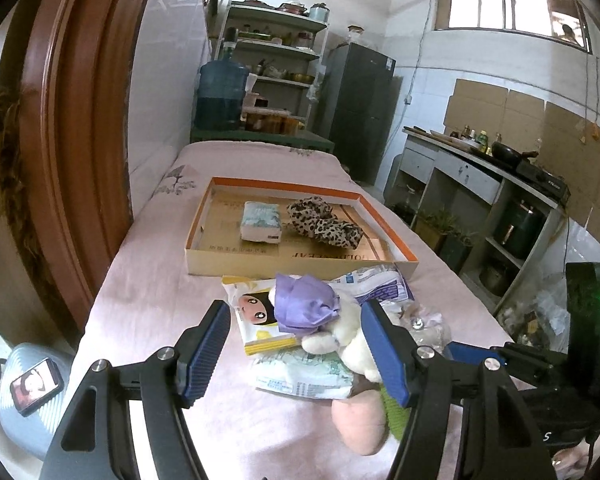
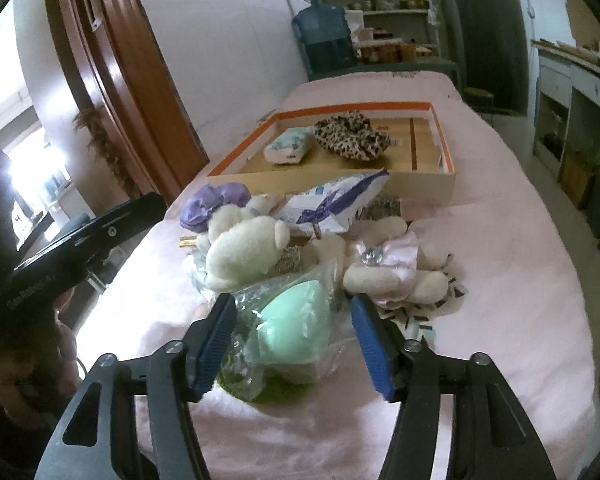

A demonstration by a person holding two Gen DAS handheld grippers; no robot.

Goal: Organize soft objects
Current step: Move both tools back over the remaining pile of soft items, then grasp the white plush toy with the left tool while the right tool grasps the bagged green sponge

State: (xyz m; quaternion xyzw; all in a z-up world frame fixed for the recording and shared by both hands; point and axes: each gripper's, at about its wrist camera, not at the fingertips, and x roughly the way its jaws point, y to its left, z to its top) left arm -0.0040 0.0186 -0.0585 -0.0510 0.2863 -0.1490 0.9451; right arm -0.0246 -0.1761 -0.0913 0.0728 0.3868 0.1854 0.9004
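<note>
1. Right gripper (image 2: 294, 344) hung low over the pink bedsheet (image 2: 500, 280), jaws wide apart, pads not pressing on anything.
2. Between its blue pads (image 2: 216, 344) sat a mint-green sponge in a clear plastic bag (image 2: 296, 328) (bag crumpled, a green item under it only partly visible).
3. Left gripper (image 1: 296, 350) also stood wide, holding nothing; a white plush toy (image 1: 352, 340) lay between its fingers, touching or just beside the right pad (cannot tell which).
4. Near the left gripper's lower edge: a pink round plush (image 1: 360, 424) and a tissue pack (image 1: 304, 376) under the white toy.
5. Just past that, a purple fabric piece (image 1: 304, 300) lay on a yellow cartoon-face packet (image 1: 256, 316).
6. To the right in the right wrist view: a second white plush with a pink satin bow (image 2: 388, 264).
7. Behind the pile, a blue-and-white plastic packet (image 2: 336, 200) leaned by the tray.
8. Further on, an orange-rimmed cardboard tray (image 1: 300, 270) held a small tissue pack (image 1: 262, 222) and a leopard-print cloth (image 1: 324, 220), side by side.
9. Far end: blue water jug (image 1: 220, 96), shelves (image 1: 276, 48), dark fridge (image 1: 360, 112).
</note>
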